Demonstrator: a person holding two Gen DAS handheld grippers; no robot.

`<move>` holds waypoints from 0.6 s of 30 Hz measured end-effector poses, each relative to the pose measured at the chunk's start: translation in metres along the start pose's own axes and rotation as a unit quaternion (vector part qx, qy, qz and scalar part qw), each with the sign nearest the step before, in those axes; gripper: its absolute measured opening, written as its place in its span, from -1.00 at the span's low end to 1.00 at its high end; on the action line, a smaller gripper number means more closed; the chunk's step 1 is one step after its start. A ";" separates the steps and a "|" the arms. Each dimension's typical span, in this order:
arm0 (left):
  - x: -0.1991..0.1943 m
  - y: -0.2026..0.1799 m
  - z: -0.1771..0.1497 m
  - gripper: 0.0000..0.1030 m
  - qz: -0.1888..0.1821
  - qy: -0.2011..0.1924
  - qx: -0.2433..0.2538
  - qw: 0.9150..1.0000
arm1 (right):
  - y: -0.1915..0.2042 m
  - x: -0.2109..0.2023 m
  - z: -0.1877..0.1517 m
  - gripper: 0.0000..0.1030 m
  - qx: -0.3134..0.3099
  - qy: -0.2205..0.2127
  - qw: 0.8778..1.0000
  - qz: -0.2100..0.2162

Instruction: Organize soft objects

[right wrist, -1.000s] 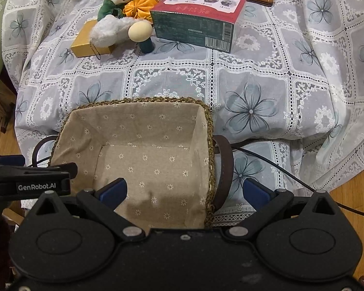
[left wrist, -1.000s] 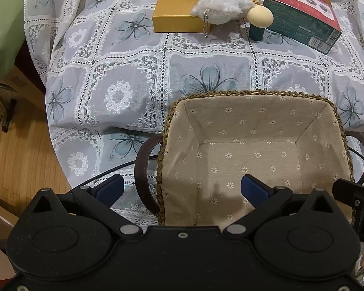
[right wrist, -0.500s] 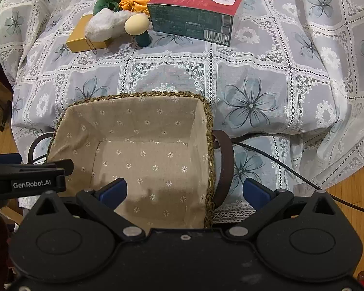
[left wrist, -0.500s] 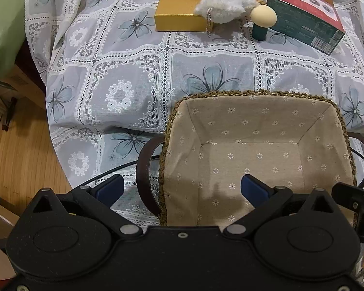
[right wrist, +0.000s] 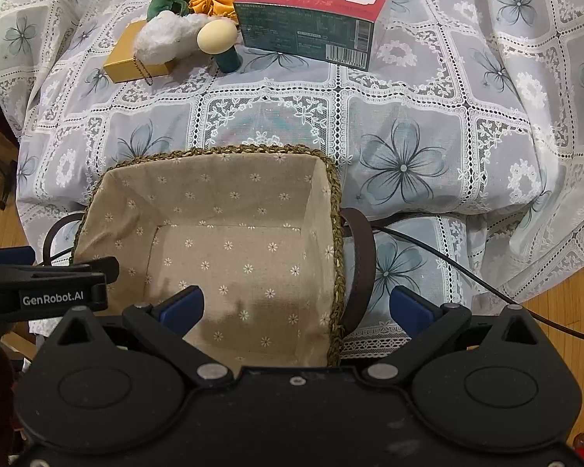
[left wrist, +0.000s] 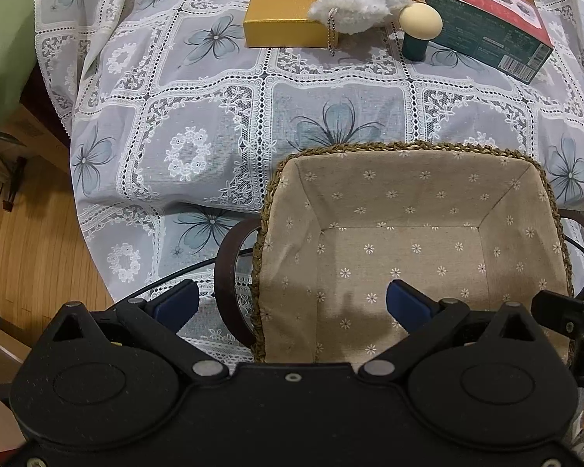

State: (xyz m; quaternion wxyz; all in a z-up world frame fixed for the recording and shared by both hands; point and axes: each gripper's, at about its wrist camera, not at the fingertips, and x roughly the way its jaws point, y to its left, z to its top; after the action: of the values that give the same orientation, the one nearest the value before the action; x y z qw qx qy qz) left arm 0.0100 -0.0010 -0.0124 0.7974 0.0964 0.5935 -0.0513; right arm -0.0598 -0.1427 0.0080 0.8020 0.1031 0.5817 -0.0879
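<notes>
Right wrist view: my left gripper and right gripper gape wide, holding nothing; basket beneath is unfilled, plush toys far ahead remain

Evenly lit indoors, soft and fairly bright. Sharp throughout, no glare. Faint shadows inside the basket. Strong fisheye bending and dark vignetting at the corners.
</notes>
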 end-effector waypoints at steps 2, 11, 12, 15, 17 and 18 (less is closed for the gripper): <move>0.000 0.000 0.000 0.93 0.000 0.000 0.000 1.000 | 0.000 0.000 0.001 0.98 0.000 0.000 1.000 0.000; -0.001 0.001 0.003 0.93 0.000 -0.004 -0.002 1.000 | 0.001 0.000 0.004 0.98 -0.001 -0.001 1.000 0.002; -0.001 0.002 0.004 0.93 0.000 -0.005 -0.003 1.000 | 0.001 -0.001 0.005 0.98 -0.002 -0.002 1.000 0.002; -0.002 0.005 0.008 0.93 0.000 -0.012 -0.008 1.000 | 0.000 -0.002 0.010 0.98 -0.002 -0.009 1.000 0.005; -0.002 0.007 0.012 0.93 0.001 -0.020 -0.010 1.000 | -0.001 -0.004 0.014 0.98 -0.001 -0.018 1.000 0.007; -0.003 0.008 0.015 0.93 0.000 -0.026 -0.011 1.000 | -0.001 -0.005 0.016 0.98 -0.001 -0.023 1.000 0.009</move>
State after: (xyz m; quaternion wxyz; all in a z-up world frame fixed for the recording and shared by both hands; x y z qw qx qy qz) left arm 0.0243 0.0034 -0.0048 0.8136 0.0861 0.5730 -0.0470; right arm -0.0469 -0.1477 0.0172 0.8158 0.1050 0.5627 -0.0824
